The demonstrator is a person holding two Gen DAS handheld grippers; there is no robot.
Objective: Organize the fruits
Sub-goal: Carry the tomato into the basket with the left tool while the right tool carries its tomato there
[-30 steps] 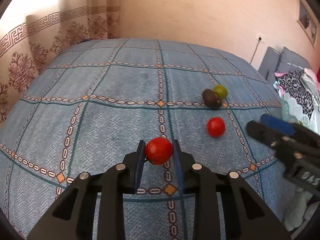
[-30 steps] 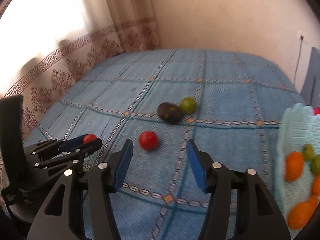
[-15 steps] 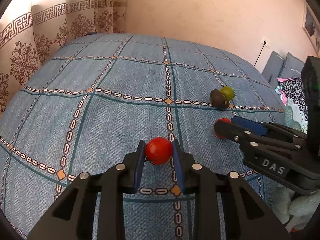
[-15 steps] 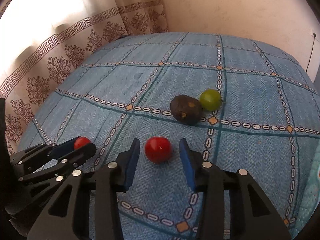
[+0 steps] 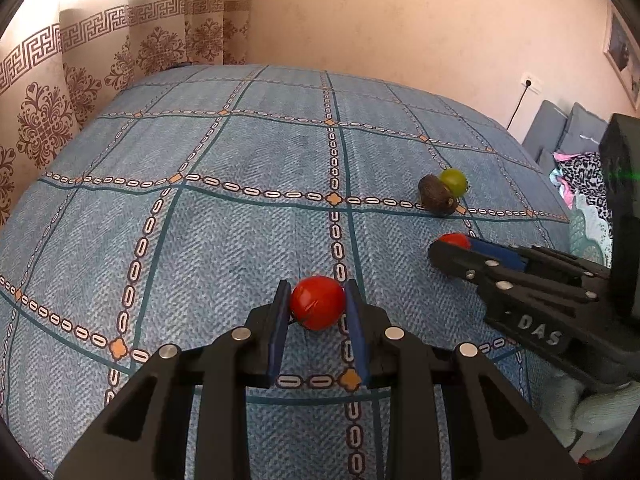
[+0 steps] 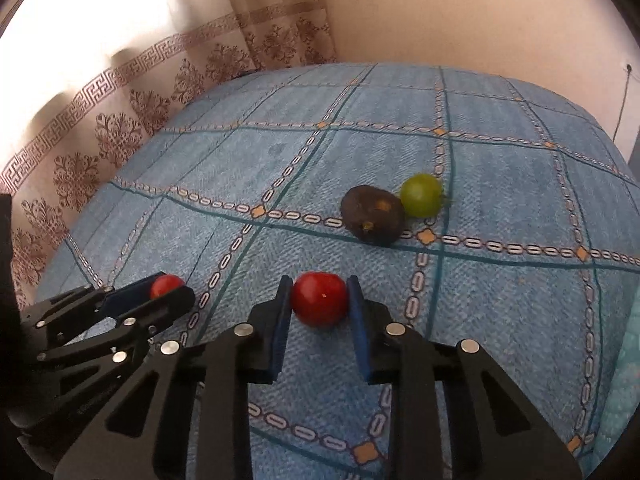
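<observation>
The left gripper [image 5: 318, 304] is closed on a red tomato [image 5: 318, 303], its blue pads [image 5: 280, 320] pressed against both flanks of the fruit, above the blue bedspread [image 5: 200, 240]. The right gripper [image 6: 320, 300] stands narrowly apart around a second tomato [image 6: 319, 299], which sits on the bedspread; the left pad [image 6: 282, 312] touches or nearly touches it, while a thin gap seems to remain at the right pad, so whether the grip is complete cannot be told.

Both tomatoes are round, glossy and deep red; the left one shows a fine dark line across its skin, the right one a tiny pale speck. Beyond the right gripper, on a chain-patterned seam of the bedspread, lies a dark brown fruit [image 6: 373, 221] with an orange blemish, touching a green fruit [image 6: 421, 195] just behind it.

In the left view the second tomato is mostly hidden behind the right gripper's fingers [image 5: 468, 258]; only a red sliver shows. In the right view the left tomato is likewise half covered by its gripper. At the right edge a pale turquoise thing [image 6: 624, 380] is cut off and unclear.
</observation>
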